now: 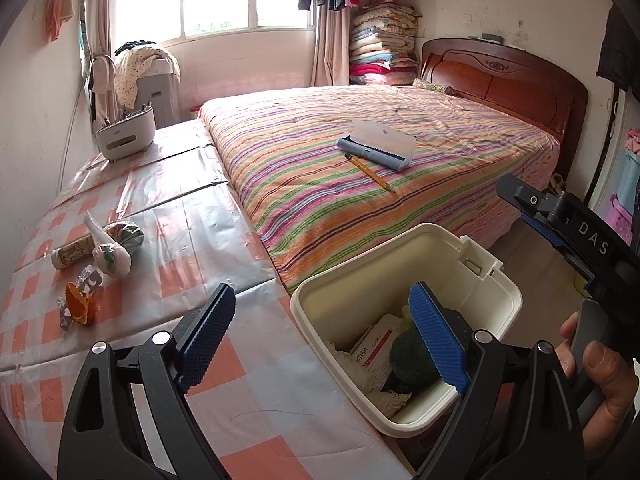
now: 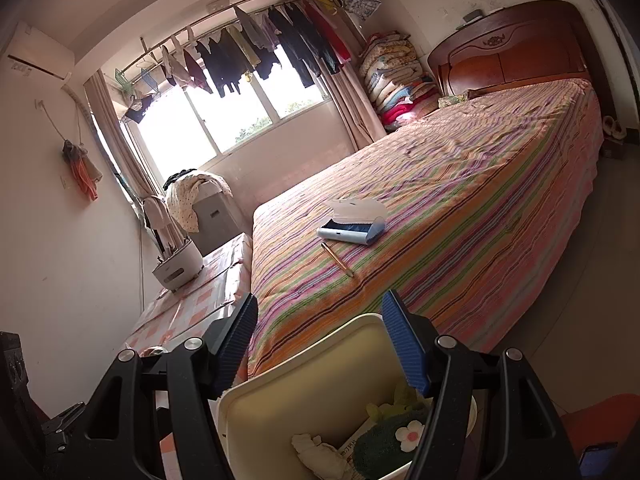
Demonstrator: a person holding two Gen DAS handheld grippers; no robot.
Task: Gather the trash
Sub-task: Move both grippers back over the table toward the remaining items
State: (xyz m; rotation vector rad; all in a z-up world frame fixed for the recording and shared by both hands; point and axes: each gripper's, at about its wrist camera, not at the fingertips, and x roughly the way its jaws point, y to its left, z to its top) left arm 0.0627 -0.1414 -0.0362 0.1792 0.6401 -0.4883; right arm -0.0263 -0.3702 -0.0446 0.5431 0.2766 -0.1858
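left gripper [image 1: 320,344] jaws spread, empty, over bin [image 1: 516,300] rim | right gripper [image 2: 320,344] half-spread, straddling bin wall, grip unclear | risk: bin off table [image 1: 248,400] right edge, could tip; wrappers [image 1: 80,304] at left edge uncollected

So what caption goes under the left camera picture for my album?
Open left gripper above the cream bin of trash, more wrappers waiting on the checked table.

a home bedroom: striped bed [image 1: 360,152], laundry [image 2: 256,56] over the window.
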